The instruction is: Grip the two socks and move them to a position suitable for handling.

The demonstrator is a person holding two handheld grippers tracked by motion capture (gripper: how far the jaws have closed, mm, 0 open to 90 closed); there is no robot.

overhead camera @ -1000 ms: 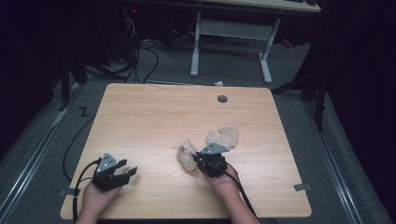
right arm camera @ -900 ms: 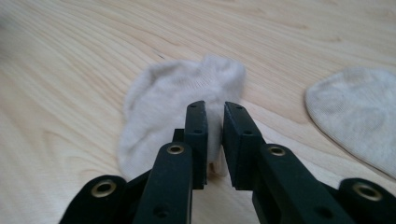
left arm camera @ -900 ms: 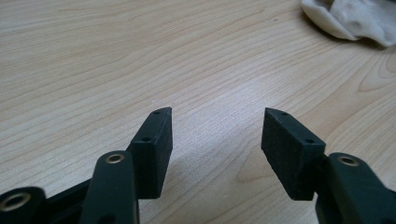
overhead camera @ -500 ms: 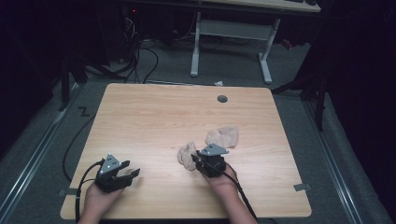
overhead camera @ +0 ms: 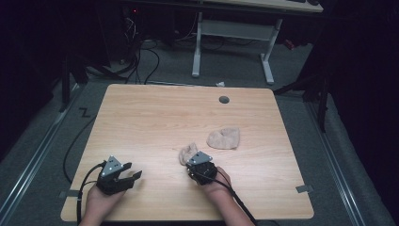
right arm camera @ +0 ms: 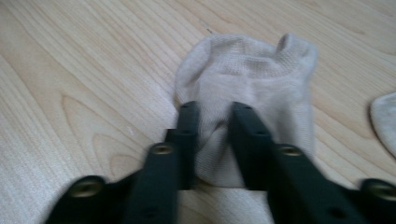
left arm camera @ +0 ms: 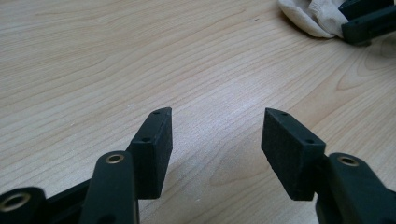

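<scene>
On the tabletop (overhead camera: 141, 117) we see two beige socks. One sock (overhead camera: 224, 138) lies right of centre. Our right claw (right arm camera: 214, 140) pinches the other sock (right arm camera: 247, 79) nearer the front edge. Our left claw (left arm camera: 215, 140) rests spread, empty, near the front-left corner.

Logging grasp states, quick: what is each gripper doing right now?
Left gripper: open, holding nothing, above bare table.
Right gripper: closed on the near beige sock.
</scene>
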